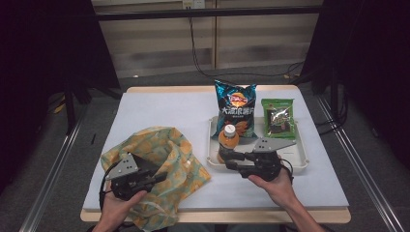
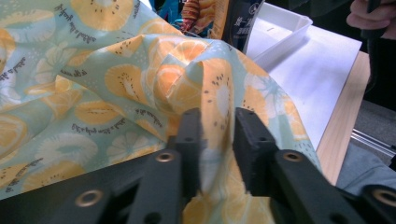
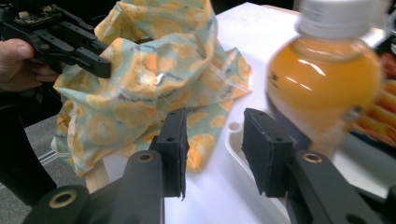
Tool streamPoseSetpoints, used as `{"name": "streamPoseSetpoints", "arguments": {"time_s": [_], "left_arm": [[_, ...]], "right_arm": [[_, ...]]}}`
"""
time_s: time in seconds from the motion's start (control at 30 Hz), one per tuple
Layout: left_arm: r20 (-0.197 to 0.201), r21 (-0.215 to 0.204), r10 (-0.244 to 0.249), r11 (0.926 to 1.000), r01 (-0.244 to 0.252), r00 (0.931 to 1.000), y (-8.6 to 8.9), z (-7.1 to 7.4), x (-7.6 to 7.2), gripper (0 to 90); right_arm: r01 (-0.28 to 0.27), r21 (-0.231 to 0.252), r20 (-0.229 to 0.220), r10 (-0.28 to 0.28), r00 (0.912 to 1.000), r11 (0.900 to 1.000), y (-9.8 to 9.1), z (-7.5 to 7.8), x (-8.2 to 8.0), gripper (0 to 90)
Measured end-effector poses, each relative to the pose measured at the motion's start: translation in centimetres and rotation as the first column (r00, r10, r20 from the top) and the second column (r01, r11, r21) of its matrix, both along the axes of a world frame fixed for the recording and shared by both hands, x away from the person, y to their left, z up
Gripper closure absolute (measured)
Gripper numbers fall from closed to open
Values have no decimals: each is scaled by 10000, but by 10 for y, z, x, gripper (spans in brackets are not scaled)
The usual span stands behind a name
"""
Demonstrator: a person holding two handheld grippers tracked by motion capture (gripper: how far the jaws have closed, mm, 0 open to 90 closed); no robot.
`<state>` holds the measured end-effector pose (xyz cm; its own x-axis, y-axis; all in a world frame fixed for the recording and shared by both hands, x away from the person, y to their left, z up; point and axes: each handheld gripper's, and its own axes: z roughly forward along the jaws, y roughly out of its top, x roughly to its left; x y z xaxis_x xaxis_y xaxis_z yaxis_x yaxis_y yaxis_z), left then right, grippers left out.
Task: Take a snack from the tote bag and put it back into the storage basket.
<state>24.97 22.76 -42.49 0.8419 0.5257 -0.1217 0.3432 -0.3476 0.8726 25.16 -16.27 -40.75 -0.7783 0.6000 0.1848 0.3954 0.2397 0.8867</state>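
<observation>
Left tongs (image 2: 217,140) pinching bag (image 2: 116,93), right tongs (image 3: 212,149) empty beside bottle (image 3: 322,88)

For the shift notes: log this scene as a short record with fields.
Surface: white table
Left gripper: shut on a fold of the orange-print bag
Right gripper: open, nothing between its jaws, beside the juice bottle
Juice bottle: upright in the white tray, white cap on
Also in tray: chip bag, green snack packet
</observation>
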Motion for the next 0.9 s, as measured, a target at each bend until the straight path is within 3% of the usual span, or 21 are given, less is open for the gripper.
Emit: {"name": "streamPoseSetpoints", "arguments": {"time_s": [0.07, 0.23, 0.7, 0.9], "left_arm": [[-21, -31, -180, 9998, 179, 9998, 0, -1, -1, 836], [-86, -52, -290, 9996, 289, 9995, -1, -1, -2, 877], [-322, 46, -472, 9989, 474, 9984, -3, -5, -4, 879], [-444, 236, -731, 9970, 742, 9963, -6, -8, -6, 886]], "right_arm": [[-266, -16, 16, 266, 9996, 9996, 10, 1, 0, 616], [-632, 2, 0, 632, 9980, 9980, 25, 2, 1, 622], [-1226, -56, -63, 1226, 9924, 9924, 58, 0, 6, 571], [-1531, -37, -14, 1531, 9882, 9882, 80, 3, 15, 592]]}}
